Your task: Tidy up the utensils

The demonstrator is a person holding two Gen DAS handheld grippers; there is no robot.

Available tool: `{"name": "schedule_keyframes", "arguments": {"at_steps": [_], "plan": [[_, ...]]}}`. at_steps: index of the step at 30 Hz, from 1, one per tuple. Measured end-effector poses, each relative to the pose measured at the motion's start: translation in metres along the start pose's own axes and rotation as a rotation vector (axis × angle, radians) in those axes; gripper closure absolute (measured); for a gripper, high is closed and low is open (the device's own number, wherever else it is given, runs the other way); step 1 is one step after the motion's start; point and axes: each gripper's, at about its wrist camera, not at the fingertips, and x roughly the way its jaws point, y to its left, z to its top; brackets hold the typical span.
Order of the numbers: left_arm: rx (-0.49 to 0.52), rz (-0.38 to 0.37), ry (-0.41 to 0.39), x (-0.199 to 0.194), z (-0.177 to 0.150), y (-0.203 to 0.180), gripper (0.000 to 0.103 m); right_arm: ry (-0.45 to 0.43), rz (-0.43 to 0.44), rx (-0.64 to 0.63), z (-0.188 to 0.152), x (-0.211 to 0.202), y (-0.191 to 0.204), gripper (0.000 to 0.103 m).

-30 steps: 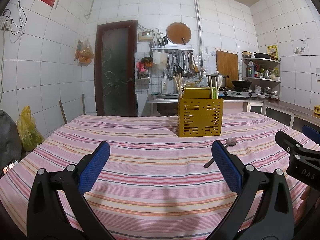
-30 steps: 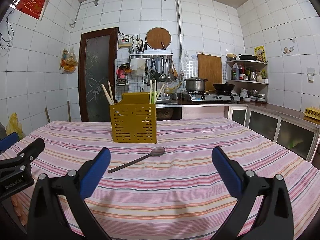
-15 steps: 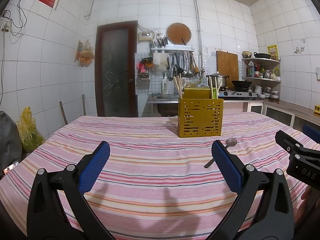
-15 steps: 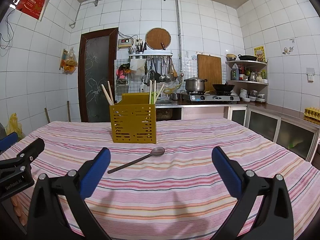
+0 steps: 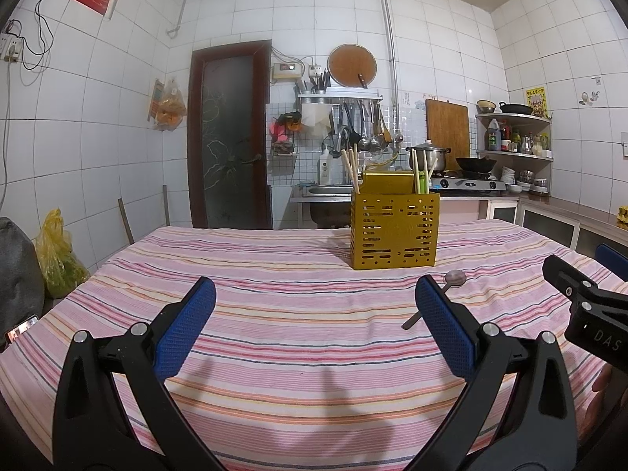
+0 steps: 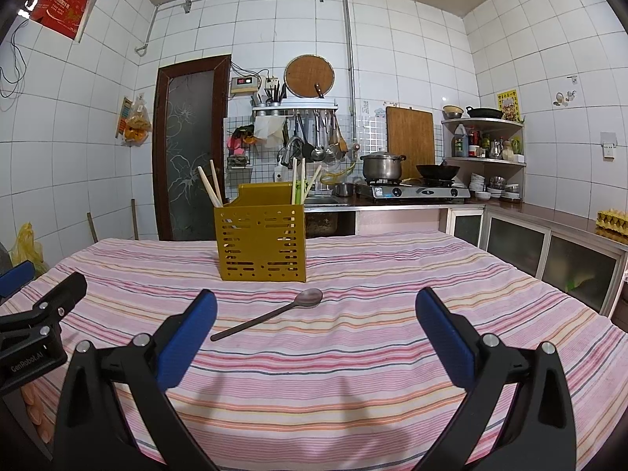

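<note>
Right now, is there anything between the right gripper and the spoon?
Nothing visible. The spoon lies on bare cloth just ahead of the open right gripper, its handle pointing toward the left finger. The holder stands behind it.

The right gripper (image 6: 316, 327) hangs above the striped tablecloth (image 6: 353, 353) with its blue-padded fingers (image 6: 188, 337) spread wide, nothing between them; a metal spoon (image 6: 271, 314) lies on the cloth between the fingers and the yellow utensil holder (image 6: 261, 243), bowl toward the holder; chopsticks (image 6: 210, 188) stand tilted in the holder; the left gripper (image 6: 39, 322) shows at the left edge; a stove (image 6: 416, 190) sits on the counter behind.
</note>
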Motion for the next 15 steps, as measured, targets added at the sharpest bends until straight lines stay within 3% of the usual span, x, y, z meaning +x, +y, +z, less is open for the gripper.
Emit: {"name": "schedule_keyframes", "arguments": {"at_steps": [15], "plan": [[-0.004,0.003,0.004,-0.0002,0.0005,0.0018,0.005,0.002,-0.003,-0.003,-0.0008,0.0004,-0.0017,0.004]]}}
